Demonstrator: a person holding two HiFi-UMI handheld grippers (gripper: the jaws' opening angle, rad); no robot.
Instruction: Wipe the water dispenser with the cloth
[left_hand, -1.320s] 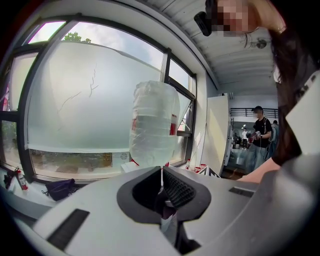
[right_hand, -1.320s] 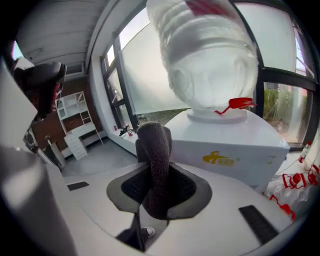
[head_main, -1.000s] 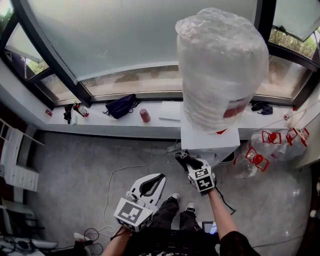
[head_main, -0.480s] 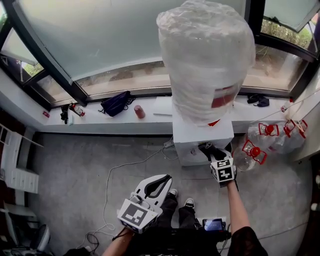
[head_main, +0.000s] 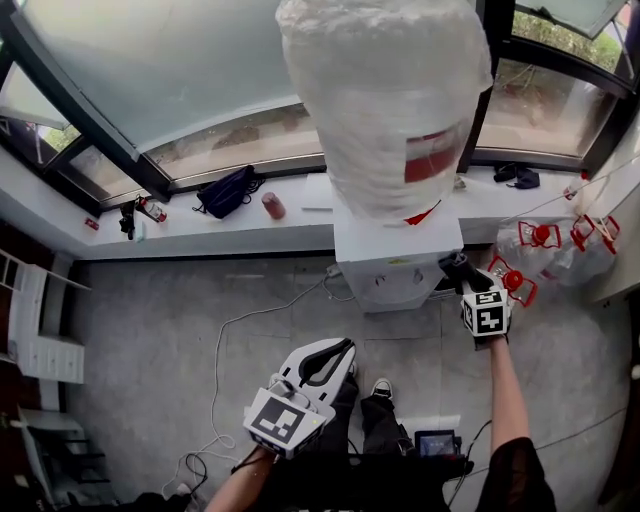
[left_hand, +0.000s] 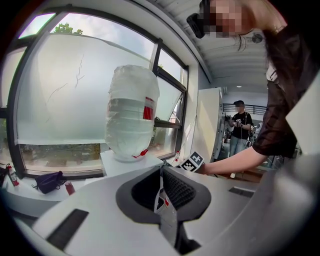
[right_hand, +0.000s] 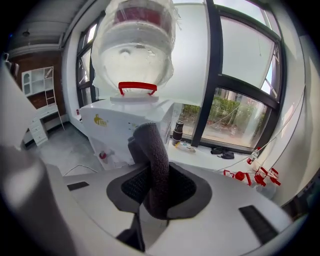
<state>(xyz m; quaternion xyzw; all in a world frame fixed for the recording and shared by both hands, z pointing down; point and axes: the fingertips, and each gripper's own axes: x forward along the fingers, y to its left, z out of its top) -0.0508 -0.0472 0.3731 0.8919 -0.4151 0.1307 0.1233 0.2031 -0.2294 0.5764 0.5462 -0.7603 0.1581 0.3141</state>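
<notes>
Cloth (right_hand: 152, 165) clamped in right gripper (head_main: 458, 272), just beside dispenser (head_main: 395, 262) at its right corner; left gripper (head_main: 335, 352) hangs well short of dispenser, jaws together, empty.

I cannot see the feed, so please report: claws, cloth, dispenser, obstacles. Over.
Left claw shut, empty, held low. Right claw shut on cloth, at water dispenser right front corner. Red-capped bottles close beside it.

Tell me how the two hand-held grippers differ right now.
The right hand-held gripper is shut on a dark cloth; the left hand-held gripper is shut on nothing. The right one is held up at the water dispenser's front right corner; the left one hangs low by the person's legs, well away from it. Both carry a cube with square markers.
</notes>
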